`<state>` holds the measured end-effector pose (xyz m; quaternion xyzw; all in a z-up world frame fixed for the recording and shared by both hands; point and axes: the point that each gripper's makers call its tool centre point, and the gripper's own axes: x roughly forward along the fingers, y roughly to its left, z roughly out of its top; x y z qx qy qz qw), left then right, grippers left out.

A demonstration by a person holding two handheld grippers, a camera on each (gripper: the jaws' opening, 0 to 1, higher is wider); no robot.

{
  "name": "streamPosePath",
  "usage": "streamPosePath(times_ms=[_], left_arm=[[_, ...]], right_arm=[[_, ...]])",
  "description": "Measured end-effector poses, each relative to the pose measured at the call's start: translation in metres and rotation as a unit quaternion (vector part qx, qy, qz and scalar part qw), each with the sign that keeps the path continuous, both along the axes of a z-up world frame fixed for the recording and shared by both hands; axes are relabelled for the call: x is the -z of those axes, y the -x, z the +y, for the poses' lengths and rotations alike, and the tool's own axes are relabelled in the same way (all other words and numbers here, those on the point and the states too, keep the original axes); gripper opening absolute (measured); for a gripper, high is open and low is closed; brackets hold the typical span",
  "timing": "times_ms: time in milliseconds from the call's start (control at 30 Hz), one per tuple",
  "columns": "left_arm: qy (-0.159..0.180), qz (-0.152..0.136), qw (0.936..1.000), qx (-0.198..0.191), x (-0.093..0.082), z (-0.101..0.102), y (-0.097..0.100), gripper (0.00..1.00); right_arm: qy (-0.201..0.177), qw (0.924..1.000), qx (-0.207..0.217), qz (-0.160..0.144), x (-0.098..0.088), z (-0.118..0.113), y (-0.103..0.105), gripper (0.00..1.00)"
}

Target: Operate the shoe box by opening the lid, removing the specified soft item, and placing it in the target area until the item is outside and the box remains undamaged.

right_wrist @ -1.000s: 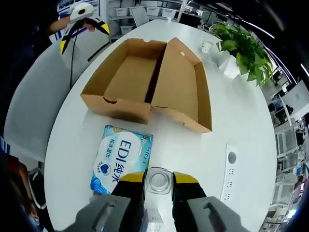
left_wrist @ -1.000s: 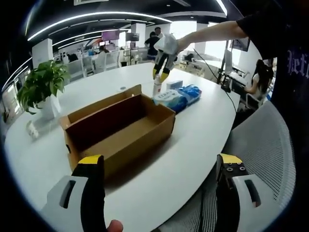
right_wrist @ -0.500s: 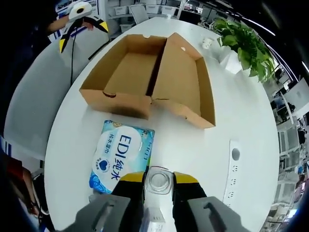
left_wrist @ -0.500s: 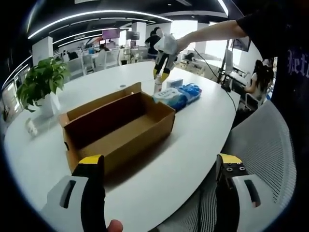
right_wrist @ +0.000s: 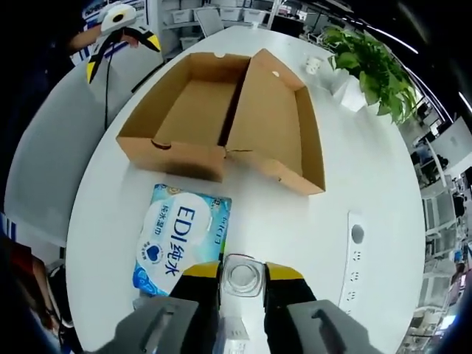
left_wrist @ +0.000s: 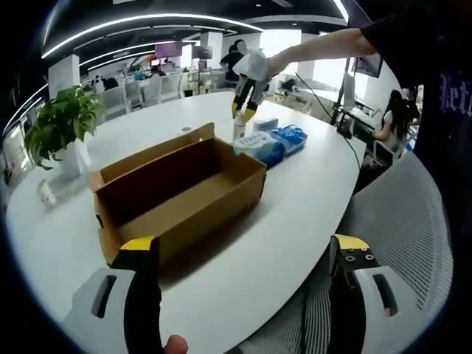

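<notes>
- Little changed against the earlier frames: shoe box (right_wrist: 221, 122) lying open and empty in the same place on the white surface (right_wrist: 369, 184), lid folded back flat beside the tray; slight shift of framing only, from the hands.
- Right tool (right_wrist: 243, 278) still closed on a small clear bottle (right_wrist: 243, 273), yellow-tipped jaws pressed to both sides of its round cap, hovering above the surface as before.
- Left tool (left_wrist: 243, 258) unchanged: jaws spread wide, nothing between them, held low at the near edge of the surface by a mesh chair (left_wrist: 402, 221).
- Blue-and-white wipes pack (right_wrist: 177, 240), the soft item, lying flat on the surface outside the box, just beside the box's near wall and just left of the held bottle.
- Seen from the right gripper view but not the other: top of the wipes pack with "EDI" print, box interior from above, a socket strip (right_wrist: 354, 247) set into the surface, and the left tool at upper left.
- Seen from the left gripper view alone: right tool from the side on an outstretched arm, bottle below its jaws, a second blue pack (left_wrist: 291, 138) behind the wipes pack, seated person (left_wrist: 391, 122) at right.
- Potted plant (left_wrist: 63, 125) at the far end of the surface, well apart from the box.
</notes>
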<state>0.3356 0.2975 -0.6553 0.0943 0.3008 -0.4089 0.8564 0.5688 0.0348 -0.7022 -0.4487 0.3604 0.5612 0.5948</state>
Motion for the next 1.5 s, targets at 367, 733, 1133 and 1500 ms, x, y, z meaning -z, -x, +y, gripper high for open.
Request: streamPosePath(times_ms=[367, 733, 1133, 1500], left_arm=[[0.001, -0.001, 1.0000, -0.002, 0.000, 0.000, -0.002, 0.95], [-0.002, -0.002, 0.9999, -0.015, 0.001, 0.008, -0.003, 0.94], [-0.003, -0.006, 0.9992, -0.040, 0.002, 0.019, -0.011, 0.93], [-0.003, -0.011, 0.9986, -0.051, 0.001, 0.027, -0.018, 0.91]], right_arm=[[-0.004, 0.9999, 0.002, -0.013, -0.003, 0.002, -0.004, 0.25], [-0.011, 0.9997, 0.013, -0.019, -0.005, 0.003, -0.006, 0.32], [-0.038, 0.9975, 0.057, -0.019, -0.011, 0.008, -0.011, 0.47], [-0.067, 0.9928, 0.099, -0.011, -0.015, 0.015, -0.010, 0.54]])
